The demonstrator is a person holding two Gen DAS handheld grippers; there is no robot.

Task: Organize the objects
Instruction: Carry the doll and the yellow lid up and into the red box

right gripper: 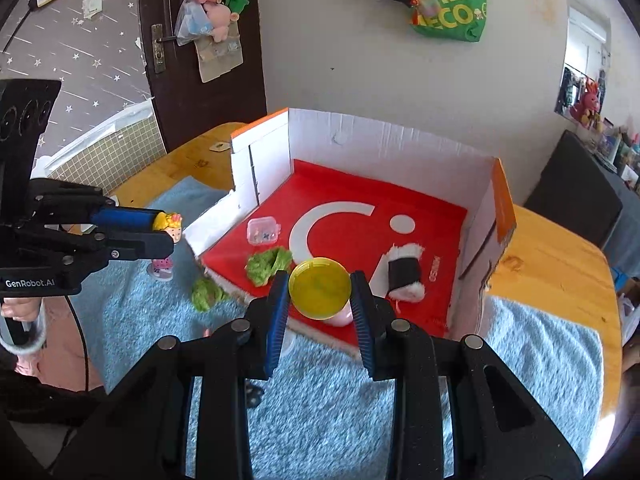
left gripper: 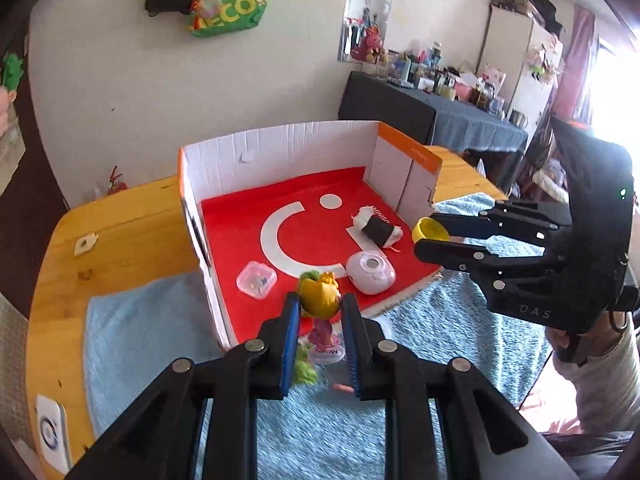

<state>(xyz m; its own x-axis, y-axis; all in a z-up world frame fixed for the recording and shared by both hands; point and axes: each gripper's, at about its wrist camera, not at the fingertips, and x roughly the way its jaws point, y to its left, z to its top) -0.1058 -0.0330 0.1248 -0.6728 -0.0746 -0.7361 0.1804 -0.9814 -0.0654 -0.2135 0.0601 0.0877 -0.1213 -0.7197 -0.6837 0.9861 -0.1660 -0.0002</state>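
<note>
My left gripper [left gripper: 320, 304] is shut on the yellow-haired head of a small doll figurine [left gripper: 319, 295] in a pink dress, upright above the blue towel, near the box's open front; it also shows in the right wrist view [right gripper: 167, 232]. My right gripper [right gripper: 320, 286] is shut on a round yellow lid [right gripper: 319, 288], held over the box's front edge; the lid also shows in the left wrist view [left gripper: 430, 230]. The open cardboard box [left gripper: 280, 148] has a red floor holding a sushi plush [left gripper: 378, 230], a clear small case [left gripper: 257, 279] and a pink round case [left gripper: 371, 272].
Two green fuzzy pieces lie near the box front: one inside [right gripper: 267, 265], one on the blue towel [right gripper: 207, 294]. The towel [left gripper: 140, 328] covers a wooden table [left gripper: 120, 216]. A white device [left gripper: 50, 434] lies at the table's left corner. A cluttered dark table [left gripper: 460, 112] stands behind.
</note>
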